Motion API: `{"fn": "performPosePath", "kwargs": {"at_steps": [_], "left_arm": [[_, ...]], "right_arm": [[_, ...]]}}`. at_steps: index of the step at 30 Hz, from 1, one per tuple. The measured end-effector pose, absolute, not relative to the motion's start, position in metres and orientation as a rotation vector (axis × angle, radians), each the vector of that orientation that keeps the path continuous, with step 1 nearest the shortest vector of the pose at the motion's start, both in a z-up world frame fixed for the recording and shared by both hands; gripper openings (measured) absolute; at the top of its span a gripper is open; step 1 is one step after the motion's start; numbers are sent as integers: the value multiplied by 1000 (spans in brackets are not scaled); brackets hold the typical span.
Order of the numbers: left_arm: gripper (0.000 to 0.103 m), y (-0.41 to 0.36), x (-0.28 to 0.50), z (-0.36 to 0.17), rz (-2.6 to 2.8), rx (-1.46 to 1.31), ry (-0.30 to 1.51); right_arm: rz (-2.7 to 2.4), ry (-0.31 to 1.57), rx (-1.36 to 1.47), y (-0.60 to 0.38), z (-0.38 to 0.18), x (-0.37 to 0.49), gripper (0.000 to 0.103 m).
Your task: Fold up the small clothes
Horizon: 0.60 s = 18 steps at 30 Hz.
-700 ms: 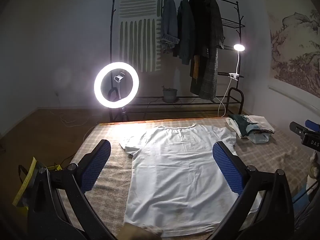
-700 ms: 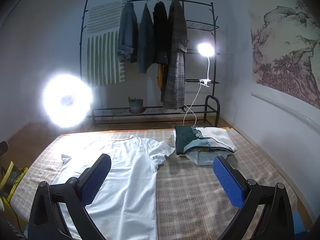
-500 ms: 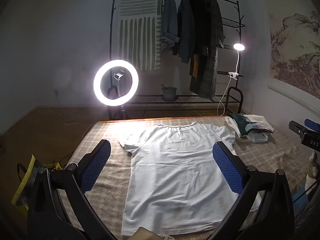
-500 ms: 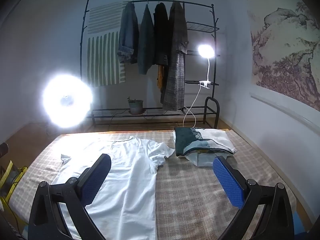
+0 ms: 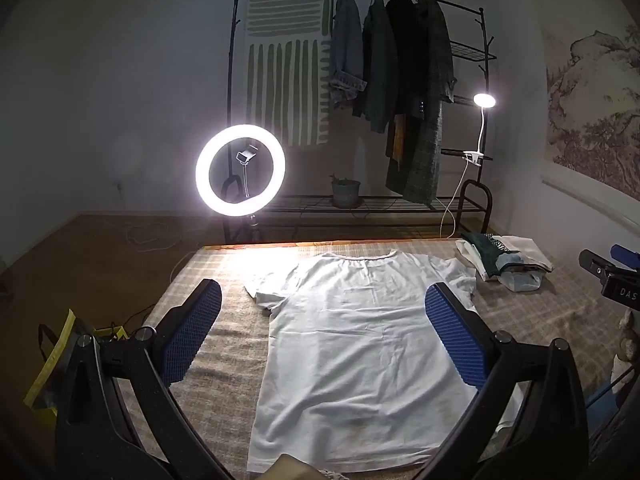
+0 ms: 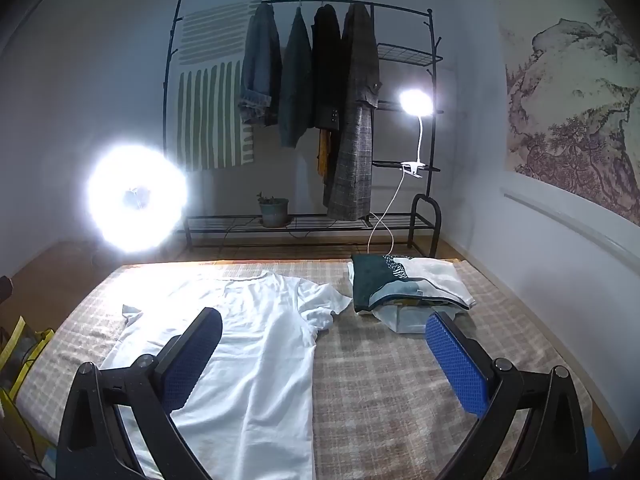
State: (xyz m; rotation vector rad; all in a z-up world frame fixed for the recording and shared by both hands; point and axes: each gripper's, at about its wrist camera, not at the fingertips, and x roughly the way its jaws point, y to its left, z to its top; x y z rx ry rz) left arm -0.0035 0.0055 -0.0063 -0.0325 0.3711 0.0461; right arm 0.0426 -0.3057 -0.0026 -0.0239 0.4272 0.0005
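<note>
A white T-shirt (image 5: pixel 360 344) lies spread flat on the checked table cover (image 5: pixel 224 344), collar toward the far edge, both sleeves out. My left gripper (image 5: pixel 322 300) hovers above its lower half, jaws wide open, nothing between the blue pads. In the right wrist view the same T-shirt (image 6: pixel 256 344) lies at left. My right gripper (image 6: pixel 324 330) hangs open over the shirt's right edge and the bare cover (image 6: pixel 384 376), holding nothing. The right gripper's body also shows at the left wrist view's right edge.
A pile of folded clothes (image 6: pixel 404 288) sits at the far right of the table. Behind the table stand a bright ring light (image 5: pixel 240 176), a clothes rack with hanging jackets (image 5: pixel 392 76) and a clip lamp (image 5: pixel 484 100). A yellow bag (image 5: pixel 48 364) lies left of the table.
Both wrist views have pulled back and risen slightly, so the shirt's hem shows a little higher in the frame. The jaws stay wide open. The shirt has not moved.
</note>
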Motion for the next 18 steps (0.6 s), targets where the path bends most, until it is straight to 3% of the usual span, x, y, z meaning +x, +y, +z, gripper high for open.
{"fn": "performPosePath", "kwargs": {"at_steps": [18], "left_arm": [[103, 4, -8, -5, 54, -29, 367]], "right_arm": [[3, 422, -38, -302, -1, 42, 103]]}}
